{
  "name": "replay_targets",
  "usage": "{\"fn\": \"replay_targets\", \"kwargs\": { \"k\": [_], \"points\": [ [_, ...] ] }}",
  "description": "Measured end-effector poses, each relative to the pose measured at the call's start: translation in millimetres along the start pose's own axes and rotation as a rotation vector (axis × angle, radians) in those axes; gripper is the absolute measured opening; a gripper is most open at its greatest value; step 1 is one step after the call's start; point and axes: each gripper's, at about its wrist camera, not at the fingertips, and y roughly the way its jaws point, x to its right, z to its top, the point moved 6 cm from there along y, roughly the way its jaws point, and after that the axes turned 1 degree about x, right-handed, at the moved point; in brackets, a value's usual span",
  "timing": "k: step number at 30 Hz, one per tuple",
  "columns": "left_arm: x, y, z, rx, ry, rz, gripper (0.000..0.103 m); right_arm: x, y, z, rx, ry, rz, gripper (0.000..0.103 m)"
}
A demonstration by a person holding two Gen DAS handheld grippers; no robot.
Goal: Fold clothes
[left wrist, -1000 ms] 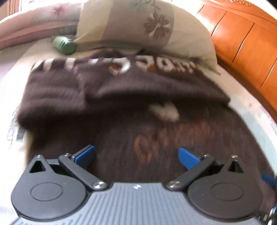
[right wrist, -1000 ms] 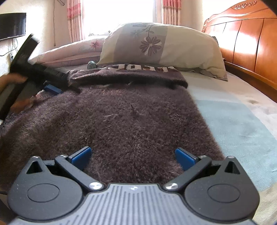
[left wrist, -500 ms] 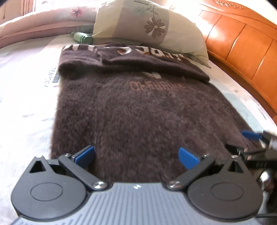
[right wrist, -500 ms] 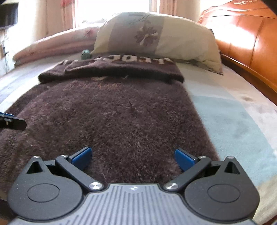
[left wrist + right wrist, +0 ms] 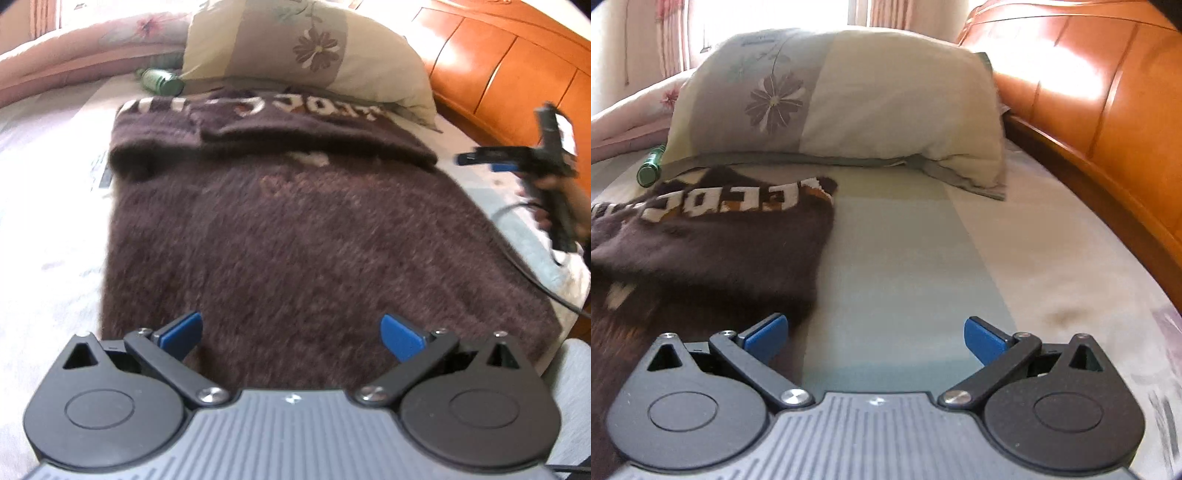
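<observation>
A fuzzy dark brown sweater [image 5: 295, 236] lies flat on the bed, its far part folded over with white letters showing. My left gripper [image 5: 291, 334] hovers open over the sweater's near edge, nothing between its blue fingers. My right gripper [image 5: 875, 338] is open too, above the bedsheet beside the sweater's [image 5: 713, 236] right edge, level with the folded part. In the left wrist view the right gripper [image 5: 480, 160] shows at the far right, held in a hand [image 5: 565, 199].
A flowered pillow [image 5: 842, 107] lies just behind the sweater. A green bottle [image 5: 162, 79] rests at its left end. An orange wooden headboard [image 5: 1108, 110] runs along the right. Pale bedsheet [image 5: 1015, 258] stretches right of the sweater.
My right gripper has moved forward and to the right, off the sweater's near edge to the sheet beside the folded part. My left gripper has drawn closer to the sweater again.
</observation>
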Motion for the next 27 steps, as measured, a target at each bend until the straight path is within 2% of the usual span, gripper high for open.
{"fn": "replay_targets", "kwargs": {
  "k": [4, 9, 11, 13, 15, 17, 20, 26, 27],
  "points": [
    [5.5, 6.5, 14.3, 0.022, 0.016, -0.014, 0.102, -9.7, 32.3, 26.6, 0.007, 0.003, 0.048, 0.103],
    [14.6, 18.2, 23.4, 0.026, 0.029, -0.027, 0.102, -16.1, 83.5, 40.4, -0.082, -0.059, -0.030, 0.103],
    [15.4, 17.5, 23.1, 0.027, 0.030, -0.037, 0.102, -5.1, 91.5, 39.3, -0.094, -0.014, -0.008, 0.103],
    [13.5, 16.0, 21.9, 0.026, 0.025, -0.051, 0.102, 7.2, 94.2, 39.9, -0.094, -0.022, -0.072, 0.103],
    [9.9, 14.5, 20.6, 0.023, 0.017, -0.047, 0.102, 18.6, 91.0, 34.6, -0.120, -0.051, -0.176, 0.103],
    [6.8, 13.3, 19.2, 0.024, 0.012, -0.036, 0.102, 22.7, 72.1, 31.2, -0.084, 0.002, -0.079, 0.103],
    [5.1, 14.9, 17.7, 0.015, 0.003, -0.027, 0.102, 13.7, 41.3, 22.9, -0.045, 0.047, 0.134, 0.103],
    [15.1, 15.7, 15.6, -0.001, 0.028, -0.026, 0.102, -17.7, 61.5, 13.9, -0.115, -0.050, 0.102, 0.103],
    [16.6, 13.6, 15.1, 0.000, 0.035, -0.029, 0.102, -14.9, 64.6, 16.2, -0.113, -0.011, 0.091, 0.103]
  ]
}}
